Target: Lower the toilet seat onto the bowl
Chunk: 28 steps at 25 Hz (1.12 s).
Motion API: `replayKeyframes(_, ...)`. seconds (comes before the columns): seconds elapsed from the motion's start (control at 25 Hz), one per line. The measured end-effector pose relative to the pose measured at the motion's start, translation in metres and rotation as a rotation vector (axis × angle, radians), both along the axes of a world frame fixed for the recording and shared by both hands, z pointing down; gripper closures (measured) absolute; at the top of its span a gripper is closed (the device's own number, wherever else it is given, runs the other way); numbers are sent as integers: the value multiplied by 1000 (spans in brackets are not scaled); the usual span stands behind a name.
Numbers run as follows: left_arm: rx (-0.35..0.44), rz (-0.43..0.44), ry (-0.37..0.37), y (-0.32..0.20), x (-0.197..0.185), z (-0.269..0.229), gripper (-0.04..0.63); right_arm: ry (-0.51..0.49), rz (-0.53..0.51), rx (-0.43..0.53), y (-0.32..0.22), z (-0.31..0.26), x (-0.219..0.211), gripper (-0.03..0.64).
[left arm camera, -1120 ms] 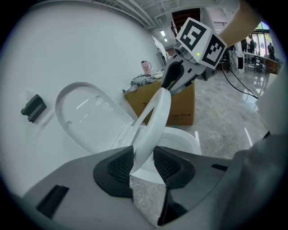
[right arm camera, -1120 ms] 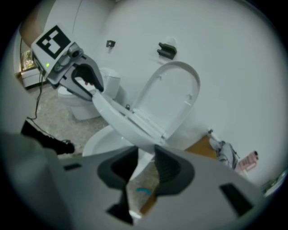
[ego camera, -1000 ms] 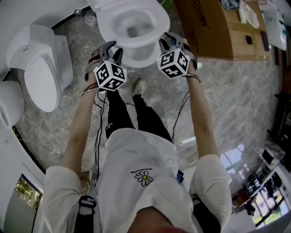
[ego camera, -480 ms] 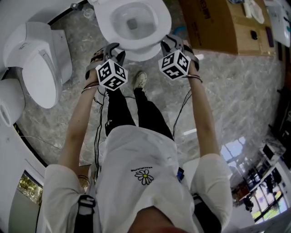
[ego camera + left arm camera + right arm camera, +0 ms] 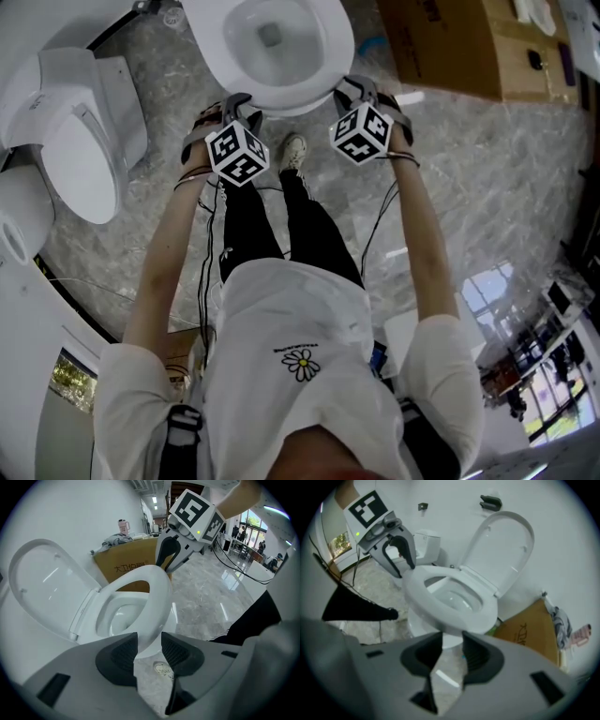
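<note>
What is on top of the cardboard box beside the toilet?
A pink cup and crumpled grey cloth sit on the cardboard box; whatever lies behind the cloth is covered.

White daisy-print shirt [image 5: 281, 309], black trousers [image 5: 246, 234] (trailing black cables [image 5: 203, 281])

We count 2 toilets: front toilet [image 5: 337, 47], side toilet [image 5: 84, 150]. 2 grippers, left gripper [image 5: 149, 641] & right gripper [image 5: 452, 644], jaws just been opening on both, seat [image 5: 157, 602] between the left's. 2 marker cubes: left cube [image 5: 236, 155], right cube [image 5: 361, 132]. 1 cardboard box [image 5: 450, 42], 1 pink cup [image 5: 123, 526], 1 shoe [image 5: 293, 150] in sight.
</note>
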State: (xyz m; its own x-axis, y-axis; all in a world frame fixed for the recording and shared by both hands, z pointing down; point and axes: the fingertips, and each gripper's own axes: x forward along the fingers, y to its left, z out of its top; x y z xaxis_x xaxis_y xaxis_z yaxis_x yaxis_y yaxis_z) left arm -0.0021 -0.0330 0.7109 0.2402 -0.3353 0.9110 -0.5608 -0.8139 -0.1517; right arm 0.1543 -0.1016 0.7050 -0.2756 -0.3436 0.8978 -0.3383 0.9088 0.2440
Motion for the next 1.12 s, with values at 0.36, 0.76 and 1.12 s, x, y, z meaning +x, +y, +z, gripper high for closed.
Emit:
replayKeyframes(0.36,-75,13,1,15,8,44,420,7,37,-92,14,44,8,472)
replayKeyframes(0.76,-188,-18,12,27,15,95,420,46,86,-204,26,98,15,491)
replayKeyframes(1.12,-240,2,8,36,19,133,420,75,127,-267,33,139,19,508)
